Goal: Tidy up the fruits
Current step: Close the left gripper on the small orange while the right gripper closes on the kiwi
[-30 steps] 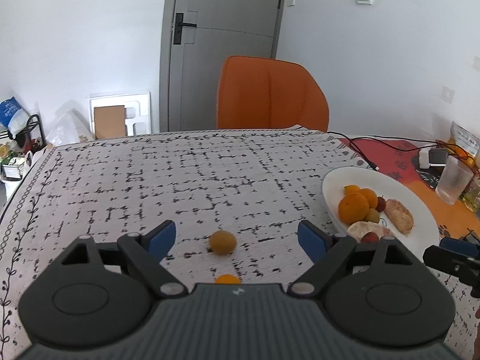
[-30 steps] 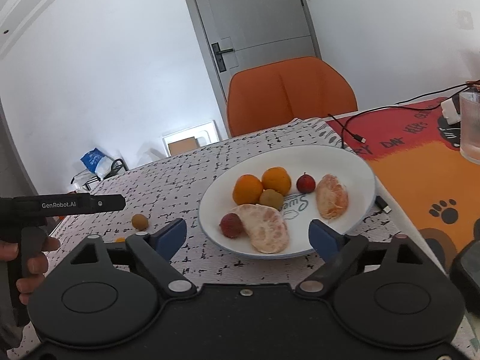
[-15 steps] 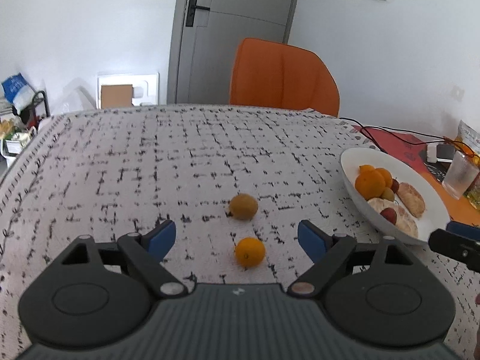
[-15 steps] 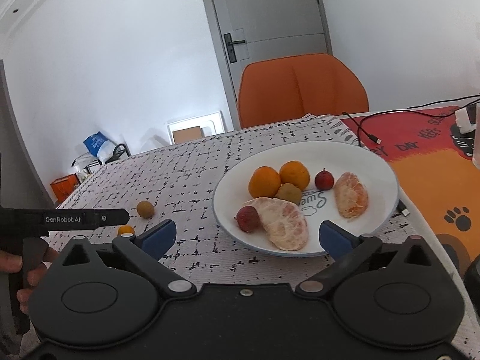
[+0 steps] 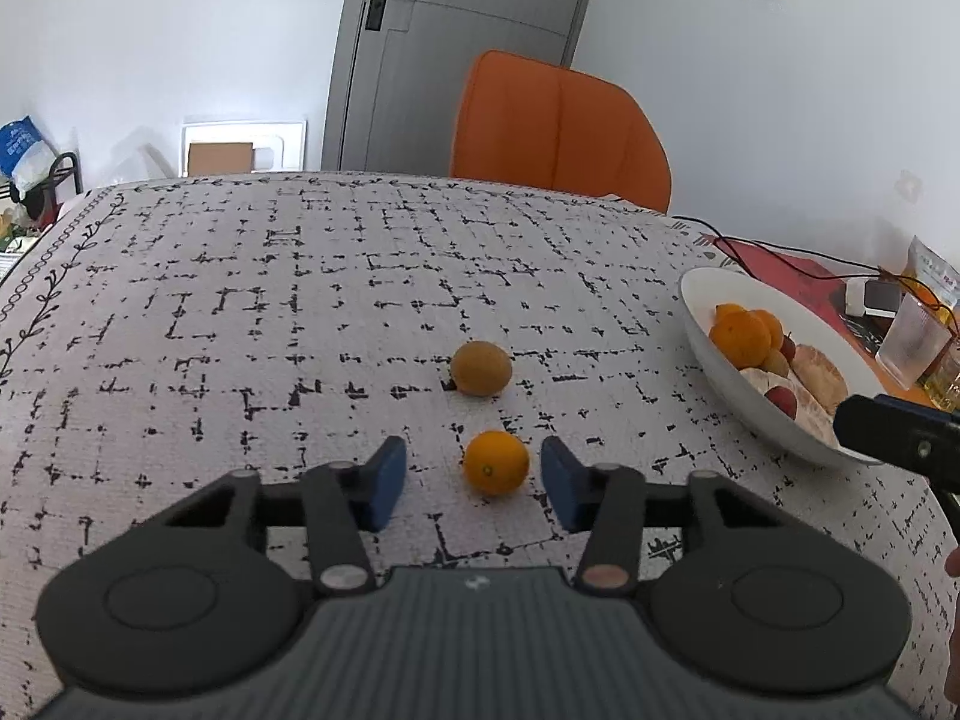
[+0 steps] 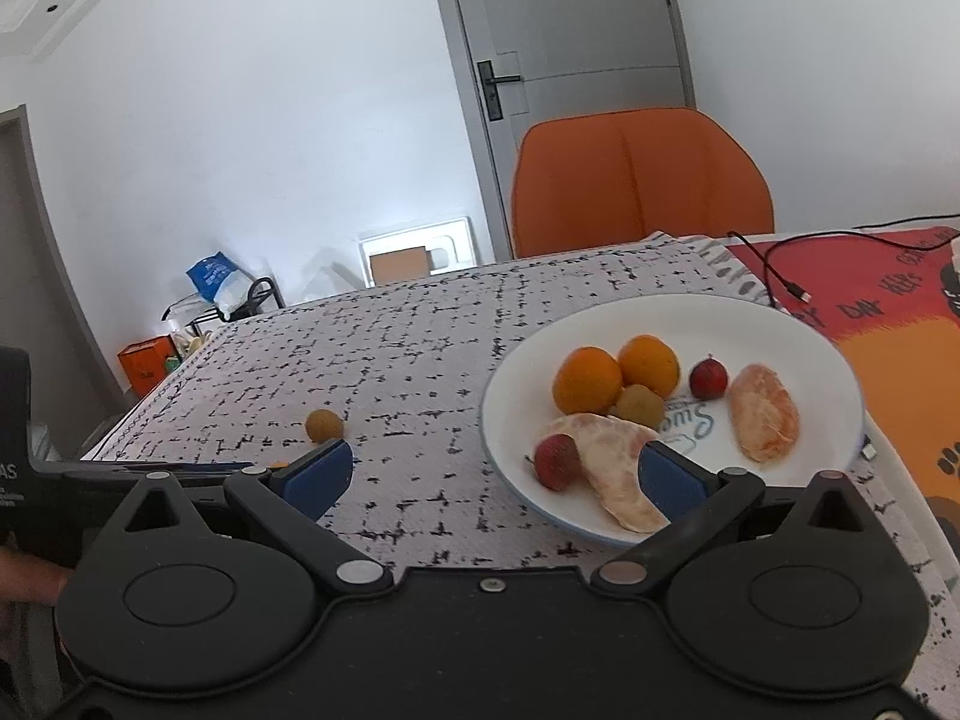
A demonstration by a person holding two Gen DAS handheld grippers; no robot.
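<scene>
Step in hand, as judged: gripping the small orange [image 5: 496, 462] on the tablecloth [image 5: 240, 312], left of the plate [image 5: 720, 360]. Centre it between the pads before squeezing; it may roll. Left gripper [image 5: 474, 483] jaws have just been closing, part-open, not yet touching it. Right gripper [image 6: 495, 474] jaws wide, holding nothing.

Small orange [image 5: 496, 462]: round, bright, on patterned cloth, apart from plate. Brownish-yellow fruit [image 5: 481, 369]: oval, dull, on cloth just behind it. White plate [image 6: 798, 324]: round, shallow, at cloth's right edge. On plate: two oranges [image 6: 587, 380] side by side, greenish fruit touching them, two red fruits [image 6: 557, 462], two peeled citrus pieces [image 6: 765, 413].
</scene>
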